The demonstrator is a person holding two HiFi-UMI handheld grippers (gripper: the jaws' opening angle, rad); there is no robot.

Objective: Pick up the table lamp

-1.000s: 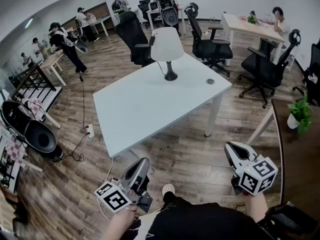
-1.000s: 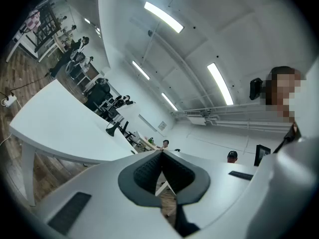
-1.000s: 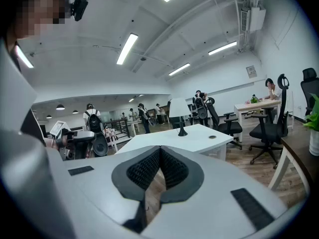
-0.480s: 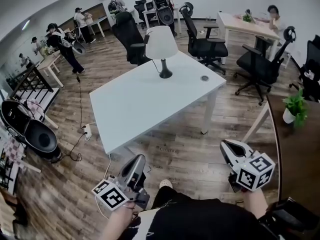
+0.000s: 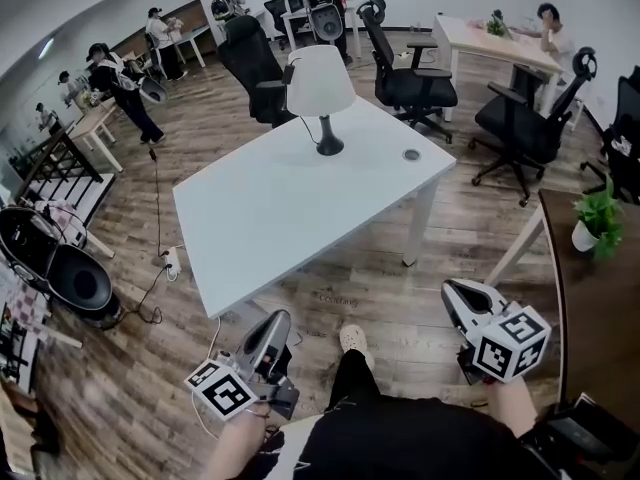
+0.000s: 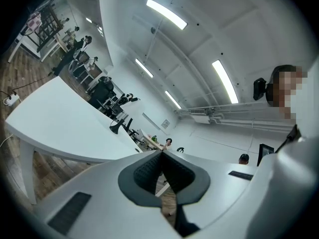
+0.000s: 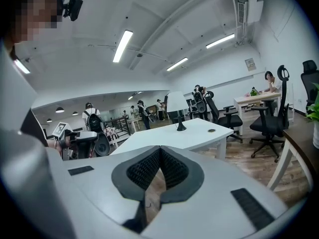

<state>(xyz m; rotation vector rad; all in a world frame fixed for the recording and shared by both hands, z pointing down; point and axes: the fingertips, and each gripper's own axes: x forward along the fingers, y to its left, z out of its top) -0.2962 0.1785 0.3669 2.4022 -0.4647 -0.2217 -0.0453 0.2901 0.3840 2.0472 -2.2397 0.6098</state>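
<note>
The table lamp [image 5: 320, 98] was seen upright on the white table [image 5: 290, 208], well beyond the 2 clenched, empty grippers, left gripper [image 5: 272, 333] and right gripper [image 5: 462, 298].

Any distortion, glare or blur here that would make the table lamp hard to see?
Head view: strong fisheye bowing, but the table lamp is sharp under even light. Left gripper view: horizon tilted, dark vignette at the corners, bright ceiling strip lights, lamp tiny. Right gripper view: level, lamp small yet clear, same vignette.
</note>
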